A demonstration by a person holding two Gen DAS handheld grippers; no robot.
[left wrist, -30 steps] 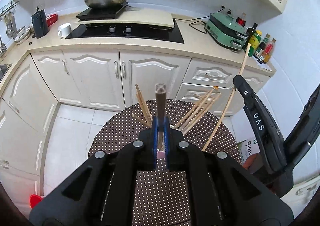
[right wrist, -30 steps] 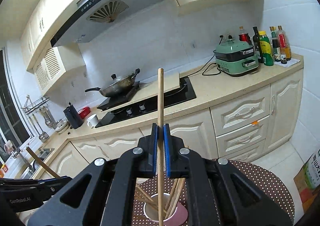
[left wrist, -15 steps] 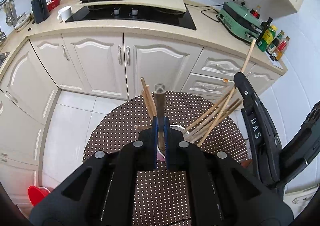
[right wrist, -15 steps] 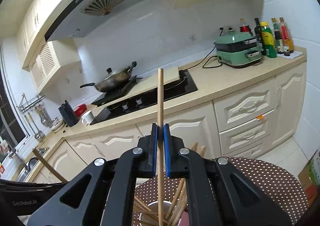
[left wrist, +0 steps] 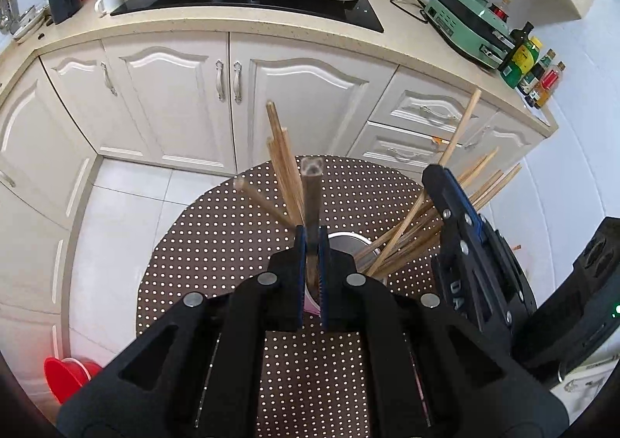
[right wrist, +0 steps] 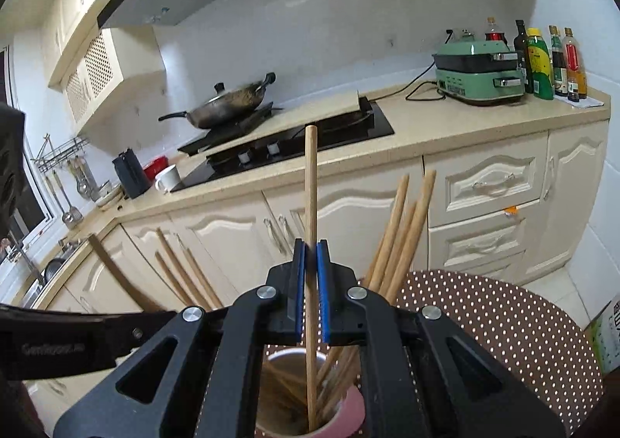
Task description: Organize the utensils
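Dark chopstick [left wrist: 311,201]: clenched upright in the left gripper [left wrist: 310,271] for lowering into the cup [left wrist: 350,244], just beyond the fingers. Light chopstick [right wrist: 310,228]: clenched likewise by the right gripper [right wrist: 310,290], tip already inside. Since earlier, both have been lowered; the cup is seen closer.

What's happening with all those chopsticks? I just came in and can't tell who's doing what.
A person is sorting chopsticks into a pink cup on a round polka-dot table, with a handheld gripper in each hand. The left gripper is shut on a dark chopstick. The right gripper is shut on a light wooden chopstick whose lower end is inside the cup. Other chopsticks lean in it already. Neither held one is released yet.
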